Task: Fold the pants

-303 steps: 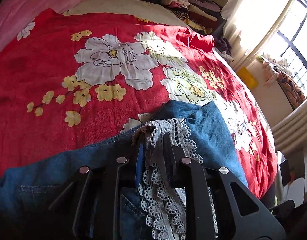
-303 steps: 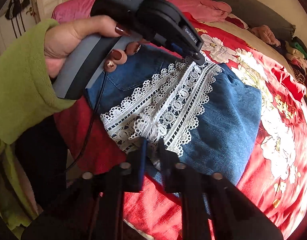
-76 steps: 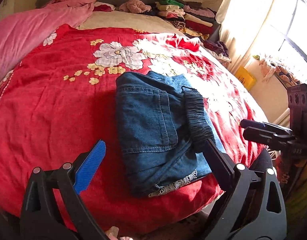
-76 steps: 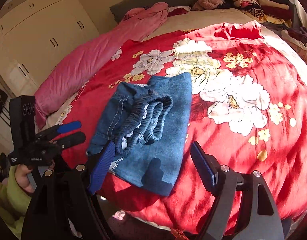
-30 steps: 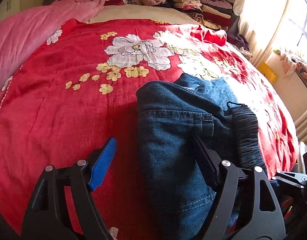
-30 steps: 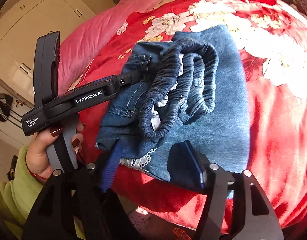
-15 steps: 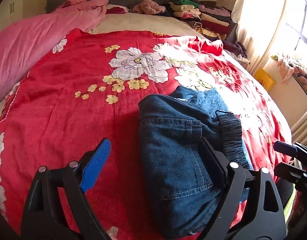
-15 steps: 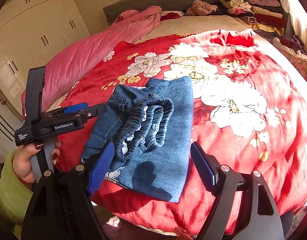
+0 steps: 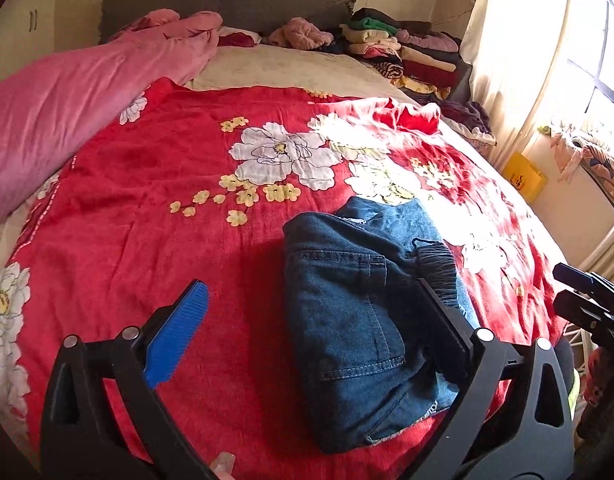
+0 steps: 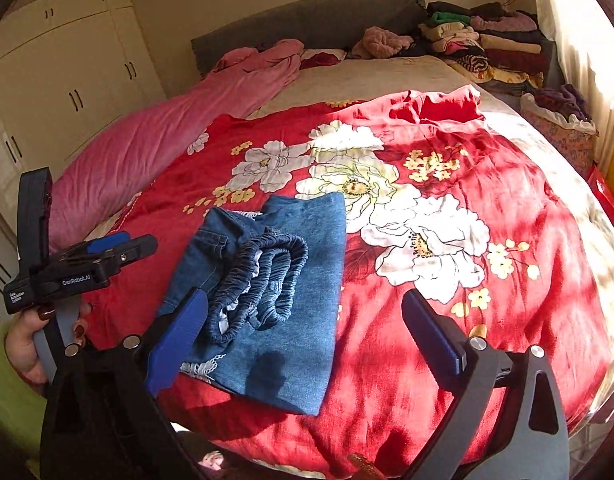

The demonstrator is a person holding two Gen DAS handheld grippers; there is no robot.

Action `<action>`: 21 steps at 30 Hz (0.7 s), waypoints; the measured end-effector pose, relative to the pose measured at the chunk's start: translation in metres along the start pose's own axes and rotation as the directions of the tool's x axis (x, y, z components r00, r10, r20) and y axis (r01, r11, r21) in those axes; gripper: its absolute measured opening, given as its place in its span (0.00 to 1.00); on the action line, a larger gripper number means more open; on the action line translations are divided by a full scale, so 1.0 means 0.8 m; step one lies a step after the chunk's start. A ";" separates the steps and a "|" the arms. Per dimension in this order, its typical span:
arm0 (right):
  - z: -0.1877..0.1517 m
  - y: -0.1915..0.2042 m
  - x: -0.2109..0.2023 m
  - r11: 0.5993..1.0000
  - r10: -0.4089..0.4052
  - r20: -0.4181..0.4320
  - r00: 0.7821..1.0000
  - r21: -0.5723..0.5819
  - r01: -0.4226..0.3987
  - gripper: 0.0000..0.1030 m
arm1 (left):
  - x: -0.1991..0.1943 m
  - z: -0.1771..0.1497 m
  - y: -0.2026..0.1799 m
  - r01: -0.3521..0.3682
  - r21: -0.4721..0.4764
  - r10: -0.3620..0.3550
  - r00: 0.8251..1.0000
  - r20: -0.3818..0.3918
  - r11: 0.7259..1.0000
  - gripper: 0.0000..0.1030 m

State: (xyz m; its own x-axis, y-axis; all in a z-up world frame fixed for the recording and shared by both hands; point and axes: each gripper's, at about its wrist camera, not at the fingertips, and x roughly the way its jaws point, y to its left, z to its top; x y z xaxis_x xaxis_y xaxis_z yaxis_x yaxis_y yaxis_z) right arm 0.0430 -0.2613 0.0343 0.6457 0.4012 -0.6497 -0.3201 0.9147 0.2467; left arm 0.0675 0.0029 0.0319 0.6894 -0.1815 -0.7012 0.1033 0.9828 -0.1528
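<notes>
Apparently finished: the pants (image 9: 359, 328) lie folded in a compact bundle near the bed's (image 9: 147, 208) front edge as I spread both jaws, left gripper (image 9: 311, 332) and right gripper (image 10: 303, 336), wider, clear of cloth.

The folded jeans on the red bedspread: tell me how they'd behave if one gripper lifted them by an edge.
The folded jeans are soft denim, so they would probably sag and unfold. The bunched elastic waistband lies loose on top and would likely flop out. On the soft red bedspread, pushing probably wrinkles them rather than sliding them.
</notes>
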 end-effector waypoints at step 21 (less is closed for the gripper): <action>-0.003 0.011 0.003 0.995 -0.084 0.009 0.996 -0.058 0.084 0.94 | -0.014 -0.021 0.014 -0.037 -0.016 0.037 0.999 -0.007 0.999 0.91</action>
State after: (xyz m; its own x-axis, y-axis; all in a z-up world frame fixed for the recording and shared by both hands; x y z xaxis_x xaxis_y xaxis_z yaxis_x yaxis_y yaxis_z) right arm 0.0401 -0.2522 0.0334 0.6763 0.3233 -0.6619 -0.3042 0.9409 0.1488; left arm 0.0489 0.0156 0.0262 0.6879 -0.1451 -0.7112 0.0663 0.9883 -0.1375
